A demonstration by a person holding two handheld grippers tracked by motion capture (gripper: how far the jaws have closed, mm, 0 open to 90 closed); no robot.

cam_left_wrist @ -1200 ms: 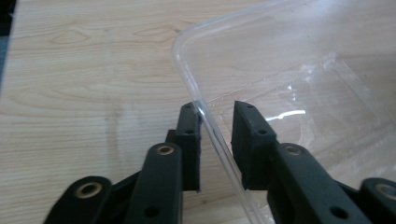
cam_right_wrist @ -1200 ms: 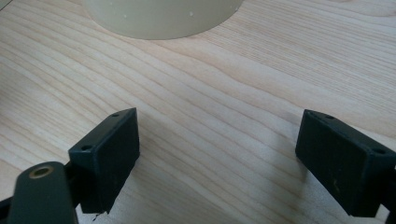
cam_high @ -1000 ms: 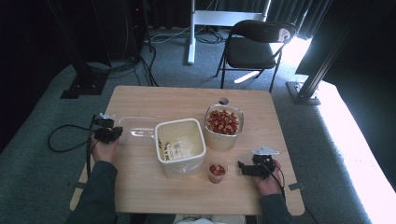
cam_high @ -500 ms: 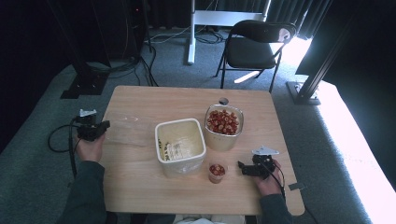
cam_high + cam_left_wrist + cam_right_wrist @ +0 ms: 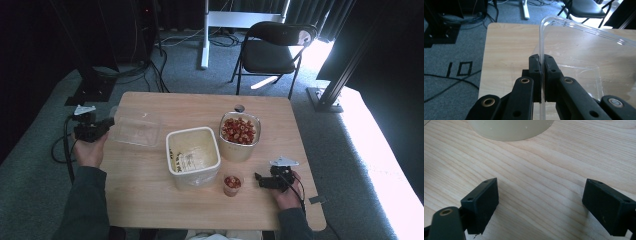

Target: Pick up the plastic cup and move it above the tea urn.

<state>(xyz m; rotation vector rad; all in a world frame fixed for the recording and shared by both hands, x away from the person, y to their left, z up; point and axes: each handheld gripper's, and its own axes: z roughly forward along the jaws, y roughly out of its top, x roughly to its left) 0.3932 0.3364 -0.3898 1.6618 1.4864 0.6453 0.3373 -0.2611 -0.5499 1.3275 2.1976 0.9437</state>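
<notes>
Clear plastic lid (image 5: 135, 128): thin, light, fairly stiff by the look of it, smooth and probably slippery. Held by its rim at the left edge of the table (image 5: 150, 210), tilted, far side toward the tub. Best gripped on the raised rim, not the flat panel; likely to flex or slide out under a loose pinch.

Left tool (image 5: 541, 65): closed tight on the lid rim (image 5: 541, 40), jaws pressed flat on either side of the wall.

Right tool (image 5: 540, 202): wide open, empty, low over bare table just right of the small cup.

Containers:
- Square cream tub (image 5: 193, 156), mid-table, uncovered; pale contents at the bottom, not identifiable.
- Clear round-cornered container (image 5: 240, 136), just behind and right of the tub; filled near the rim with small red-brown pieces.
- Small cup (image 5: 231, 184), just in front of the tub; same red-brown pieces inside.

Lid apparently sized for the square tub.
</notes>
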